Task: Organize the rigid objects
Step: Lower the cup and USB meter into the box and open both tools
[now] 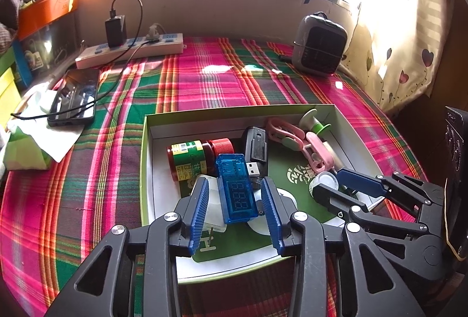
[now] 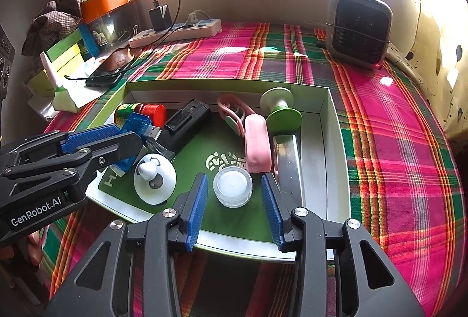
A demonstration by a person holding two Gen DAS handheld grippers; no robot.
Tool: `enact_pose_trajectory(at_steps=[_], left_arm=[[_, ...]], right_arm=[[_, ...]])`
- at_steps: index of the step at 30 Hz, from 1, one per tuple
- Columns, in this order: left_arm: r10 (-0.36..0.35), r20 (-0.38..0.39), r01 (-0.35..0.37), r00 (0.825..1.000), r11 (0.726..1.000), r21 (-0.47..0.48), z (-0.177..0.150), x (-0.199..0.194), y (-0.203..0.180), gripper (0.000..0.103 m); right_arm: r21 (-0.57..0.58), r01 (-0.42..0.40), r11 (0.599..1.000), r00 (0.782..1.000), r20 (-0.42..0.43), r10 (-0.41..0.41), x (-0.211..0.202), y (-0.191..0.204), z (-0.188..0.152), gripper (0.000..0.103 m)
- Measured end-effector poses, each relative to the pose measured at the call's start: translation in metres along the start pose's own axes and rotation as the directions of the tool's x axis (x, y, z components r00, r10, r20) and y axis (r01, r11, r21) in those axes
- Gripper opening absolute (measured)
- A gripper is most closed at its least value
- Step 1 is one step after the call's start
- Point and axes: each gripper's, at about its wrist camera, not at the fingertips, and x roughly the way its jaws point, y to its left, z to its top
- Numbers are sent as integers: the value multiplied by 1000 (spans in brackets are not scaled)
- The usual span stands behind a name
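Note:
A shallow green-and-white box (image 1: 144, 159) lies on the plaid cloth with several small items in it. Between the pads of my left gripper (image 1: 236, 184) lies a blue USB tester (image 1: 237, 194), with a gap on each side. The left gripper is open. My right gripper (image 2: 234, 181) is open around a clear round cap (image 2: 232, 189) that rests on the box floor, and its pads stand apart from the cap. Also in the box are a red-capped bottle (image 1: 190, 160), a black USB device (image 2: 187, 119), pink clips (image 2: 257, 141), a green-and-white spool (image 2: 280, 109) and a white round gadget (image 2: 155, 179).
A phone (image 1: 74, 96) on a cable and a white power strip (image 1: 128, 49) lie at the back left, beside tissues and stacked boxes. A grey fan heater (image 2: 358, 27) stands at the back right. Plaid cloth (image 2: 395, 141) surrounds the box. A curtain hangs at the right.

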Motion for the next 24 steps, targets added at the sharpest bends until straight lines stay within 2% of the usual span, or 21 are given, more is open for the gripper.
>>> enact_pose_trajectory(at_steps=[24], left_arm=[[82, 74, -82, 994, 997, -1, -30, -58, -13, 39]], right_arm=[[32, 13, 999, 997, 78, -16, -49, 7, -18, 41]])
